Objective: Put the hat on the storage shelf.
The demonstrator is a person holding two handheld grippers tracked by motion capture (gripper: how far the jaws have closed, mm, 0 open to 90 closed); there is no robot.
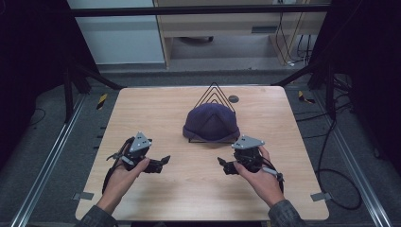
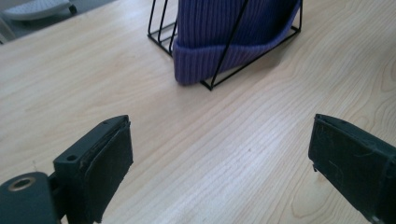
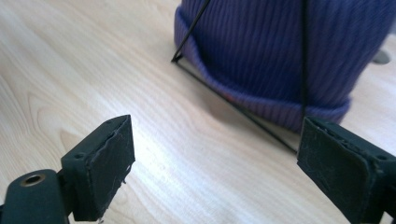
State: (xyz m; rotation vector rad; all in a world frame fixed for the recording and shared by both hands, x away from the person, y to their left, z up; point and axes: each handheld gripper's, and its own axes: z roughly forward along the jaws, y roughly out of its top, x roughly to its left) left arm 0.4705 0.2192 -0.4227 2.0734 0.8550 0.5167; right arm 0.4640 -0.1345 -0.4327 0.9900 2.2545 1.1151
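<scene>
Purple beanie (image 1: 211,124) sitting in black wire rack (image 1: 213,92); left gripper (image 1: 162,162) and right gripper (image 1: 222,164) near it, both wide, empty.

The high view looks forward and down over the whole table (image 1: 156,189) from its near side. Both gripper views sit low and close over the wood, facing the purple hat (image 2: 224,37) on its wire rack (image 2: 161,28), which all three views share.
</scene>
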